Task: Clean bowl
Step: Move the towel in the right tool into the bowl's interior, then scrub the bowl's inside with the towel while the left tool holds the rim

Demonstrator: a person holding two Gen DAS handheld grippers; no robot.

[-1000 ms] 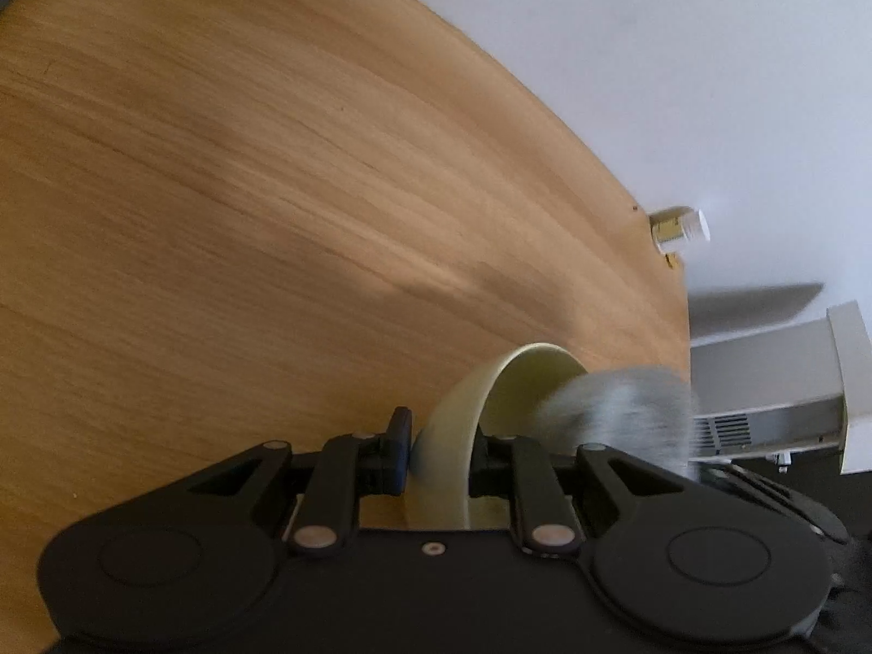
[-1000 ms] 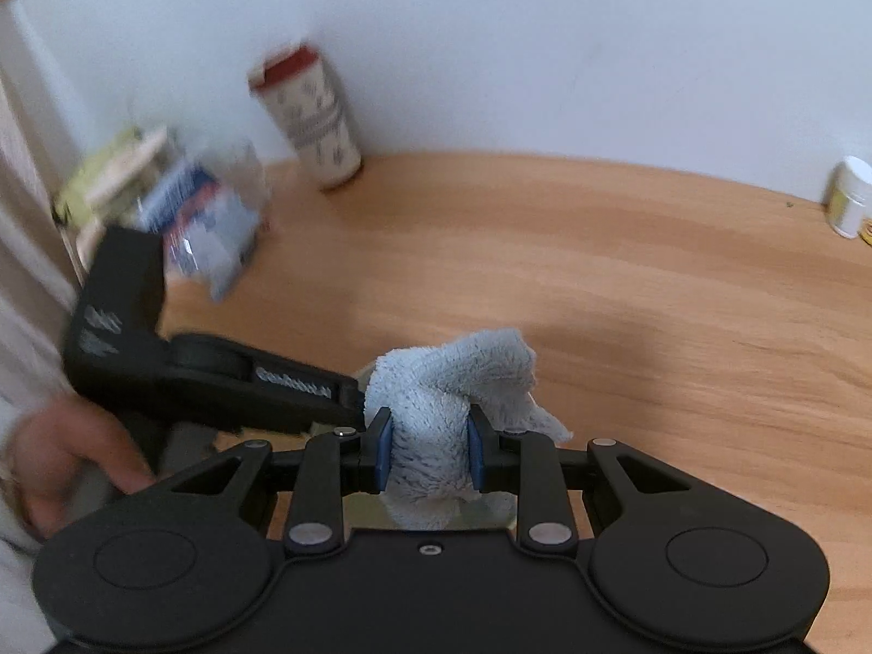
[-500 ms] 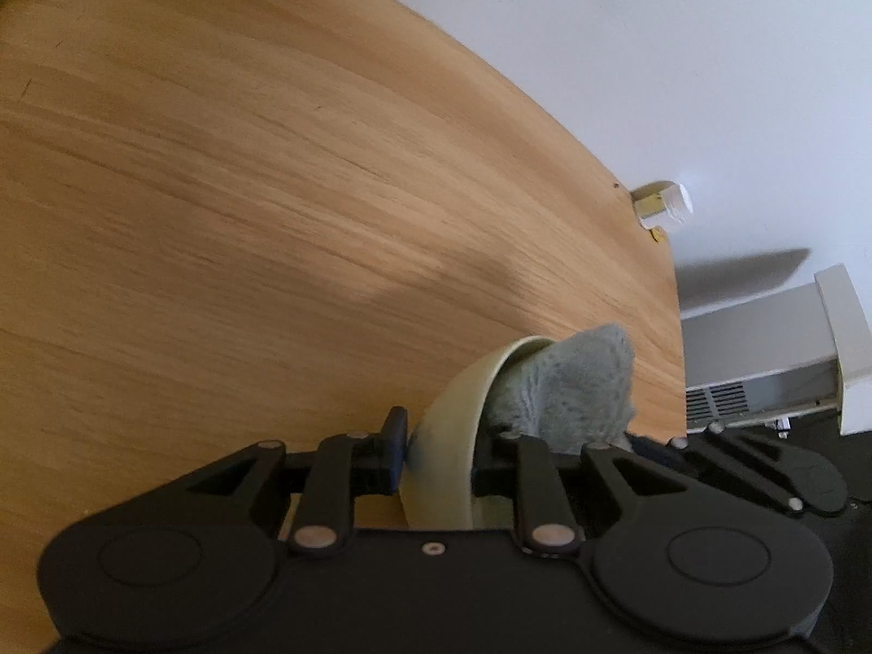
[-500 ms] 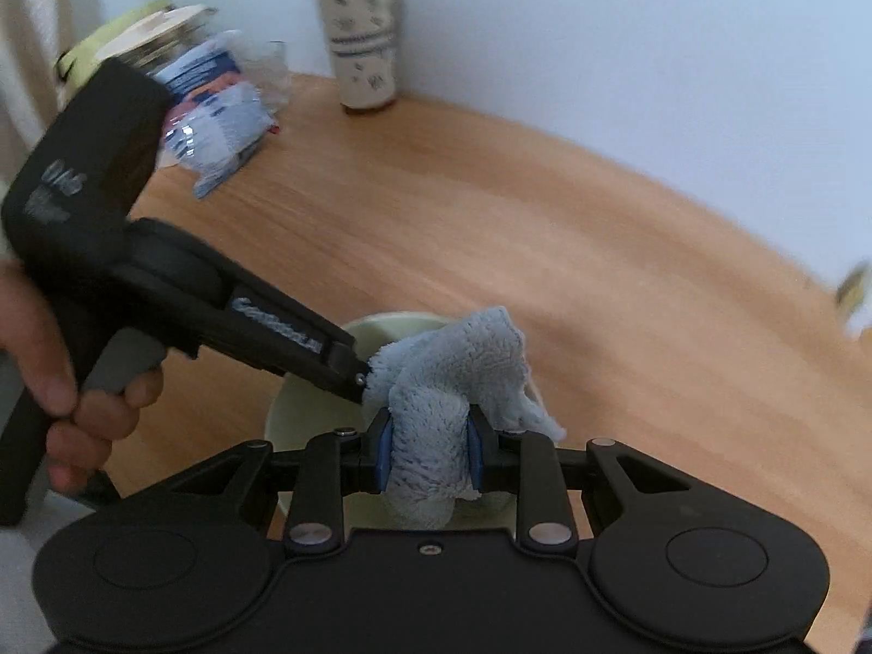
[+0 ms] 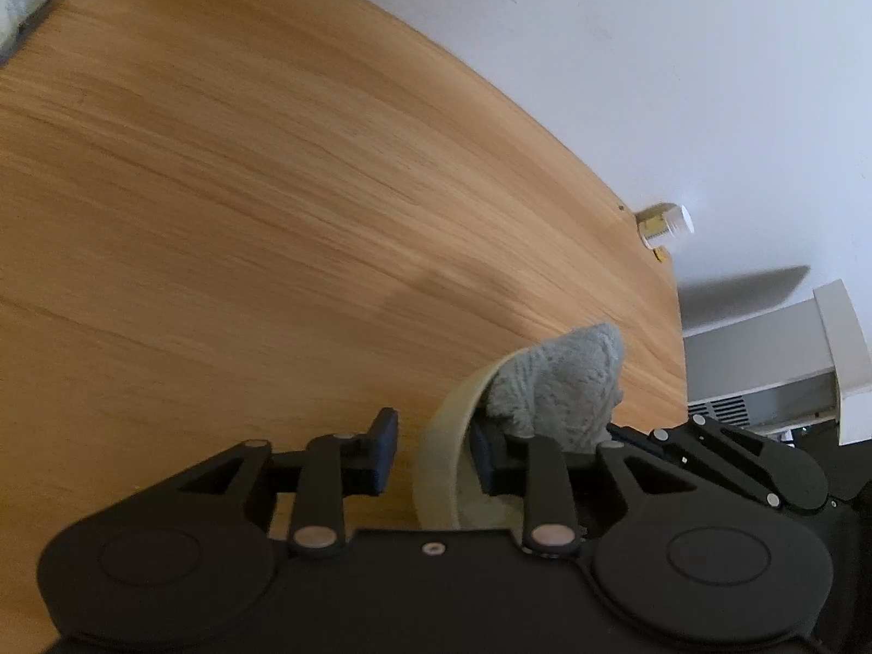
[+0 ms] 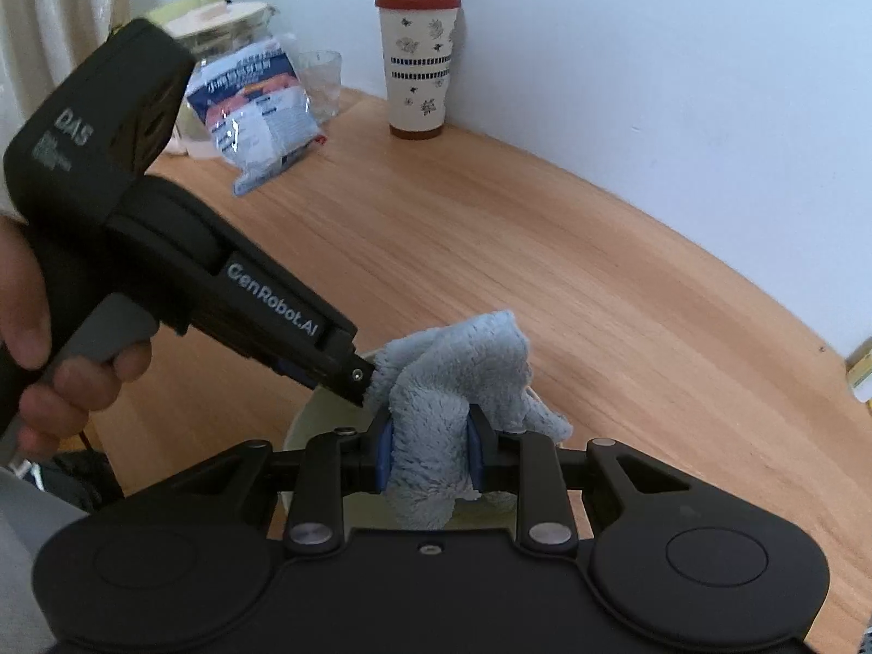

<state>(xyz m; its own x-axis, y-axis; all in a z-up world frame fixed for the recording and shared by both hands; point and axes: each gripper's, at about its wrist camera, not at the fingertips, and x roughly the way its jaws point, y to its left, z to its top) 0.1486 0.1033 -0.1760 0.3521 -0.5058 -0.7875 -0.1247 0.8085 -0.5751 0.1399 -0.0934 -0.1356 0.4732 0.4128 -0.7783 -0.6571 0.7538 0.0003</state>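
A pale yellow bowl stands on edge between the fingers of my left gripper. The jaws have opened a little: the left pad stands off the rim, the right pad sits inside the bowl. My right gripper is shut on a fluffy light-blue cloth that reaches into the bowl. In the left wrist view the cloth fills the bowl's opening. The left gripper's body crosses the right wrist view, held by a hand.
The wooden table runs to a white wall. At its far left stand a floral travel cup with a red lid, a plastic packet and a glass. A small white jar sits at the right edge.
The left gripper's jaws have widened around the bowl rim. The cloth has pushed deeper into the bowl, and the right gripper has swung to face the cup and packet.
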